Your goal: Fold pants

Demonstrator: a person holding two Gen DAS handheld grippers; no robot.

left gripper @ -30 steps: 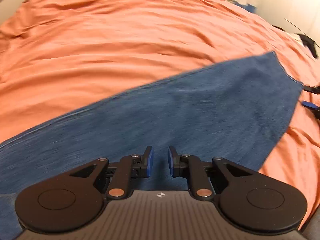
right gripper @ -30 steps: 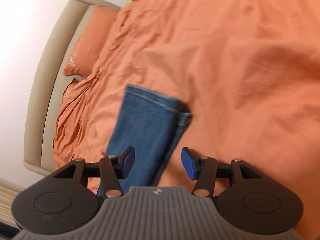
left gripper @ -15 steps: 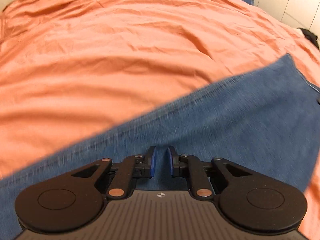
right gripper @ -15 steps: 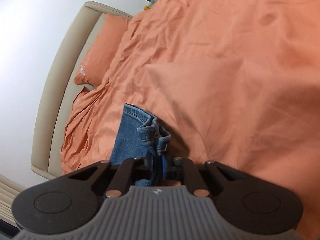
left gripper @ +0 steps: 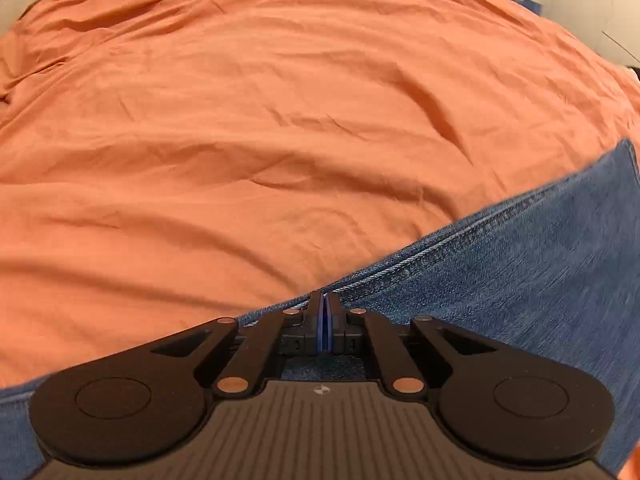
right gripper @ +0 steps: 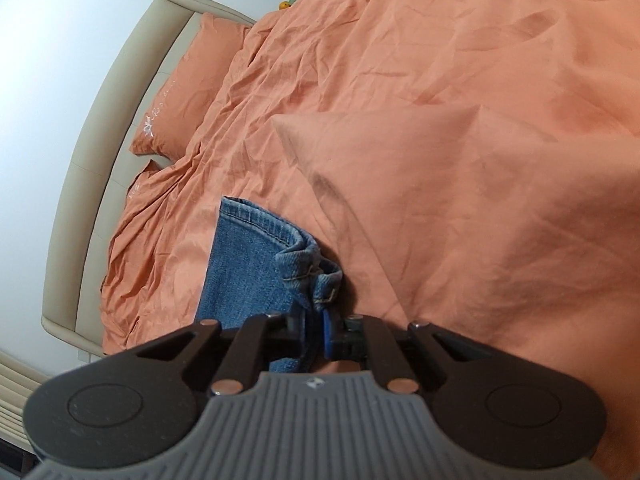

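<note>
We've got blue denim pants (left gripper: 520, 280) lying on an orange duvet (left gripper: 280, 140), w/ both grippers down at the fabric.

Left gripper (left gripper: 324, 312): jaws pressed together, blue pads w/ only a hairline gap, right at the stitched side seam of the pants. We can't tell for sure whether denim is pinched between them; the tips sit on the seam edge where denim meets duvet. From that view the pants run as a wide band from lower left, under the gripper body, up to the right edge of frame. Denim on the right looks motion-blurred.

Right gripper (right gripper: 316, 328): jaws nearly closed, clamped on a bunched bit of pants (right gripper: 248, 272) near the hem. The hem cuff is crumpled and curled up just above the fingers; the rest of the leg end lies flat to the left, hem stitching visible along its top edge. One blue pad (right gripper: 328, 330) shows on the right side of the denim.

Also in the right wrist view: orange pillow (right gripper: 192, 92) near the beige headboard (right gripper: 104, 128) at left, wrinkled duvet (right gripper: 460, 160) filling the rest. A few small items sit beyond the far edge of the bed, too small to ID.
</note>
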